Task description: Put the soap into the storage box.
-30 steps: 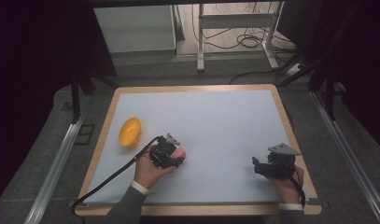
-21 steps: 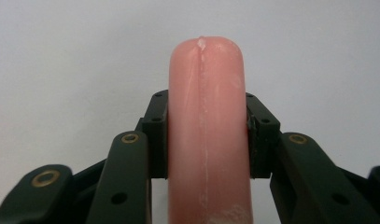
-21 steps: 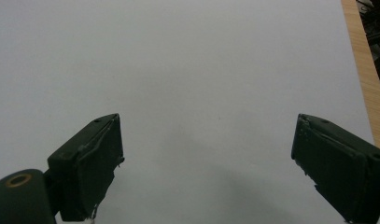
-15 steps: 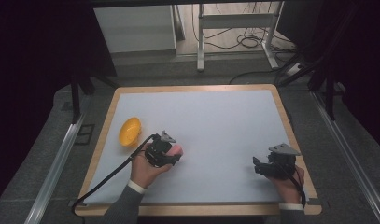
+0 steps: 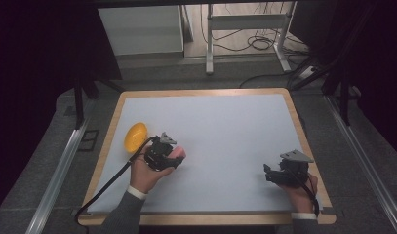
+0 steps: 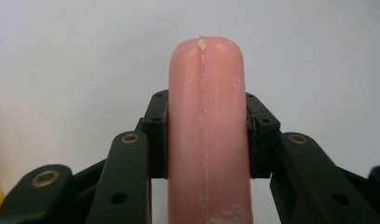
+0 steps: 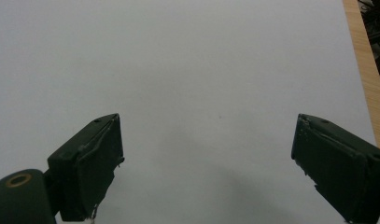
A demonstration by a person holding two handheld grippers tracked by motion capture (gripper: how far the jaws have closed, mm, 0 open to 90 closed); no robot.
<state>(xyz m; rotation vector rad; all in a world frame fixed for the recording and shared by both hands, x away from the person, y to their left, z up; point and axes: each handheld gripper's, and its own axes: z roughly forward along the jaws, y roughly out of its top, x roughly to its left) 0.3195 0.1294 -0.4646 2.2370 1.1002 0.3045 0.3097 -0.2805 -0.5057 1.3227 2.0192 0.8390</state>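
Left gripper (image 5: 168, 157) is clamped on a pink sausage (image 6: 207, 126); both black pads press its sides in the left gripper view. Rounded tip of the sausage stands clear beyond the pads, and its lower end is cut off by the bottom edge of that view. From the high view, a short pink stub pokes out to the right of the gripper, over the left half of the counter (image 5: 225, 126); the rest is covered by the gripper body and the hand (image 5: 146, 174). Whether the sausage touches the counter cannot be told.

Right gripper (image 7: 206, 154) has its jaws spread wide with nothing between them, bare counter showing through the gap. In the high view it sits near the right front corner, held by the other hand (image 5: 299, 191), partly hidden under its grey three-cornered plate.

Count: two grippers, one sausage, one orange thing (image 5: 135, 137).

Sausage: smooth, glossy, cylinder with a domed end, a faint pale seam running along its length. Looks like moulded plastic or rubber. Orange thing: rounded, egg-like outline, lying just left of the left gripper near the counter's left edge; too small to make out its surface. Counter: flat pale matt sheet inside a light wooden rim. A black cable (image 5: 108, 187) trails from the left gripper off the front edge.
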